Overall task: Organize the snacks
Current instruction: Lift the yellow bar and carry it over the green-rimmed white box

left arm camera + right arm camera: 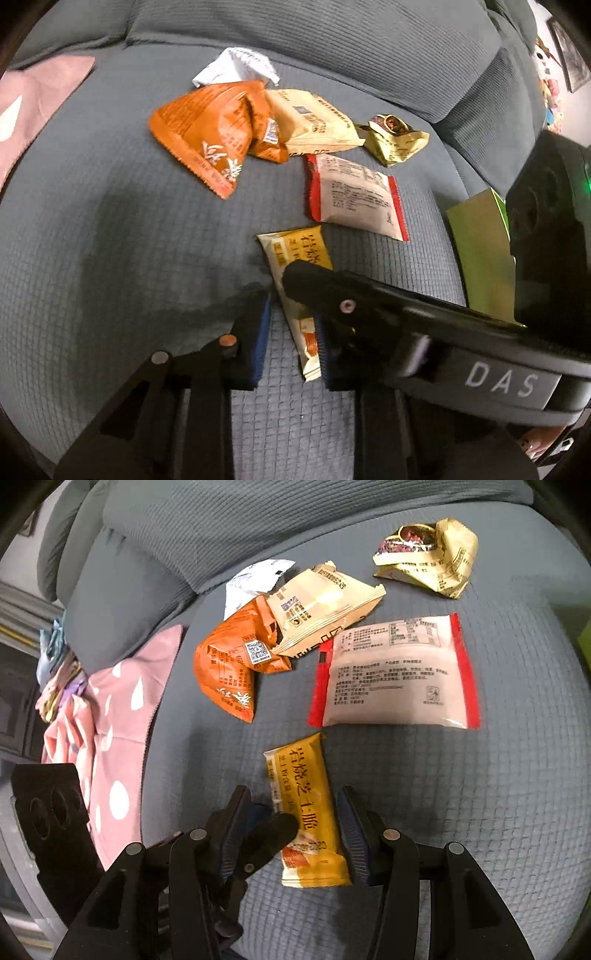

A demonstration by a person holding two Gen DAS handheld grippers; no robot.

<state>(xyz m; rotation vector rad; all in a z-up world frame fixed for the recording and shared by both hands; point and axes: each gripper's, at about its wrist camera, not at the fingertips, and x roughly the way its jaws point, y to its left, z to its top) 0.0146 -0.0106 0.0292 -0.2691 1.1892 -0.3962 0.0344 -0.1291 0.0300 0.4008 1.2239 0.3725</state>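
Yellow plastic snack packet [306, 812] with dark lettering lies flat on the grey quilted sofa cushion [443, 794], low in the centre of both views. The right gripper [292, 794] straddles it loosely, its jaws parted wider than the packet and not pressing it. The left gripper [291, 317] is drawn in to its narrowest over the packet's near end. One pad rests against the packet, and a strip of cushion shows beside the other.

Above, mid-frame, lies a white packet with red edges [395, 672]. Further up are a crumpled orange bag [229, 664], a cream packet [317, 609] and a crumpled pale-yellow wrapper [436, 557]. A pink spotted cloth [122, 686] lies at the left.
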